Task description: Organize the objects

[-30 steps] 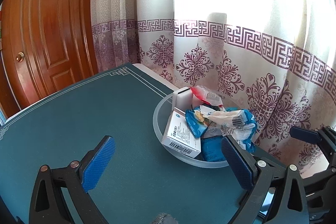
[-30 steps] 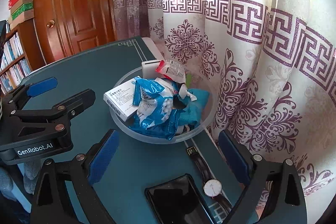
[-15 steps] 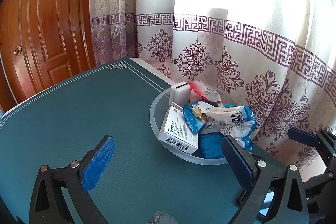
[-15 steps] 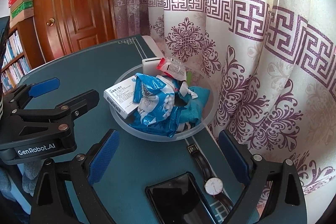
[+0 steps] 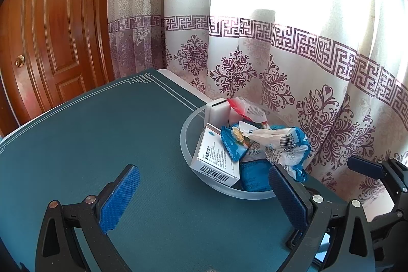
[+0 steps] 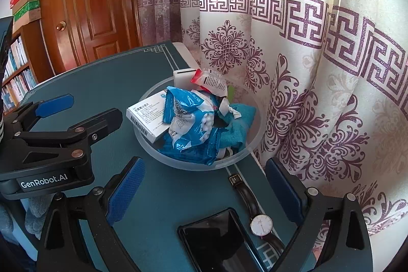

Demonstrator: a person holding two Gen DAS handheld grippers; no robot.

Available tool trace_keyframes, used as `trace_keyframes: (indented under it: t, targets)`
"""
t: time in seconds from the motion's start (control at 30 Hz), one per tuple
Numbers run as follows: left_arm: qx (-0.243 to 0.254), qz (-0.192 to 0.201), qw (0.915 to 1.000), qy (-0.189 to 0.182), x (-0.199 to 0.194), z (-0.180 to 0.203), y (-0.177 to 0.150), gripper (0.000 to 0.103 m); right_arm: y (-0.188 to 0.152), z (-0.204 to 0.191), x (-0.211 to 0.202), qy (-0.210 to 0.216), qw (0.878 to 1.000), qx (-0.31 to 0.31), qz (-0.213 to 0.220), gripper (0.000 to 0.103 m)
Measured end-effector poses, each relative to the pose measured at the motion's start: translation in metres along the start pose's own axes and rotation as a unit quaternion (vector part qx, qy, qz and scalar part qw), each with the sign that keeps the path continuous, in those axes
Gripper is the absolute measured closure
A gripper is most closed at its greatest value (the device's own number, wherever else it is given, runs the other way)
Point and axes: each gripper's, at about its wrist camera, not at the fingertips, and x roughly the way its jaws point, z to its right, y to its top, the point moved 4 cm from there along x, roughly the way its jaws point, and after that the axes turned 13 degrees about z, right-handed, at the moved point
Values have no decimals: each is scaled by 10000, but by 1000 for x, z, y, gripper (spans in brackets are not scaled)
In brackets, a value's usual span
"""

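Note:
A clear frosted bowl (image 5: pixel 187 142) (image 6: pixel 149 147) stands on the teal table near the curtain. It holds a white medicine box (image 5: pixel 216 159) (image 6: pixel 150 116), blue snack packets (image 6: pixel 191 119), a red-tipped packet (image 5: pixel 248 108) and a white block (image 5: pixel 216 111). My left gripper (image 5: pixel 204 198) is open and empty, just in front of the bowl. My right gripper (image 6: pixel 204 190) is open and empty, above a black phone (image 6: pixel 219 238) and a wristwatch (image 6: pixel 260 223) lying before the bowl.
The patterned curtain (image 6: pixel 306 68) hangs right behind the bowl at the table's edge. A wooden door (image 5: pixel 51 29) and a bookshelf (image 6: pixel 17 68) stand beyond the table. The left gripper also shows in the right wrist view (image 6: pixel 61 119).
Both grippers have drawn slightly back and up from the bowl; the bowl's contents have not moved. Both stay open.

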Motion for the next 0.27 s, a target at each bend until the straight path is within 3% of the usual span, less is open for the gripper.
trace_keyframes:
  t: [0.27]
  targets:
    - [34, -21, 10000, 54, 1, 0, 0, 0, -3, 0, 1, -3, 10000, 10, -10, 7]
